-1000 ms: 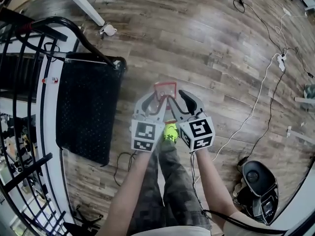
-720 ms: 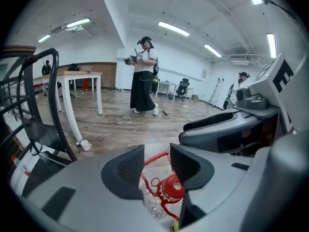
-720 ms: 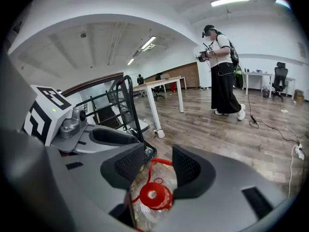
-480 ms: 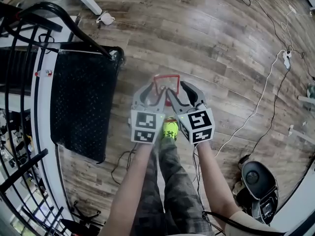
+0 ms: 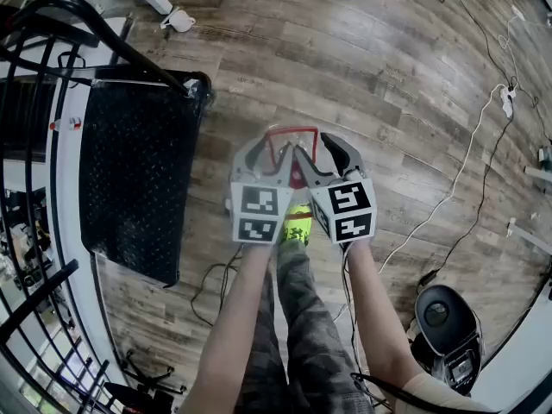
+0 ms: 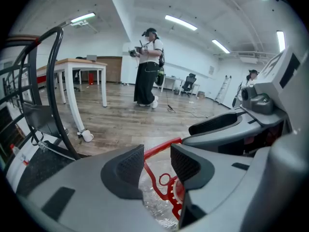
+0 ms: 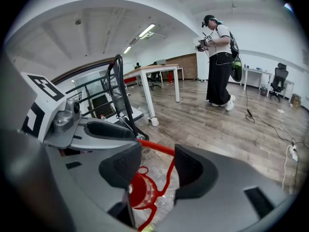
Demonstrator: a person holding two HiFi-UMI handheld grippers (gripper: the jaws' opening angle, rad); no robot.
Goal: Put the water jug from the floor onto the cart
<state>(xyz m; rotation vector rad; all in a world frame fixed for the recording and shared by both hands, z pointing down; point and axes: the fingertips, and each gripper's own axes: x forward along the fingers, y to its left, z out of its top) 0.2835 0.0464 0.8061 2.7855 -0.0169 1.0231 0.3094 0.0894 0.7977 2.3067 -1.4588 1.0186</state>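
Both left gripper (image 5: 272,155) and right gripper (image 5: 316,151) sank onto the water jug (image 6: 155,203), jaws just opened around its red handle (image 5: 291,130), unclamped. Next: squeeze, haul to cart (image 5: 129,179).

Left: the cart (image 5: 129,179) lies low, near the left gripper (image 6: 157,162), with a strip of bare floor between them; its black handle (image 6: 51,91) rises at the far end.
Far left: black railing bars (image 5: 34,84) close off that side.
Ahead: the wood floor (image 5: 371,67) is open beyond the water jug (image 5: 291,141); a white table leg (image 5: 177,20) stands well apart.
Right: the floor is open beside the right gripper (image 7: 157,166); a white cable (image 5: 448,188) trails further out, and a round black appliance (image 5: 444,317) sits well apart.
Behind: the person's yellow-green shoe (image 5: 297,225) sits just behind the grippers.
Jaw gaps: both pairs have just been opening and stand apart, with the jug's red handle (image 6: 161,147) in each gap.
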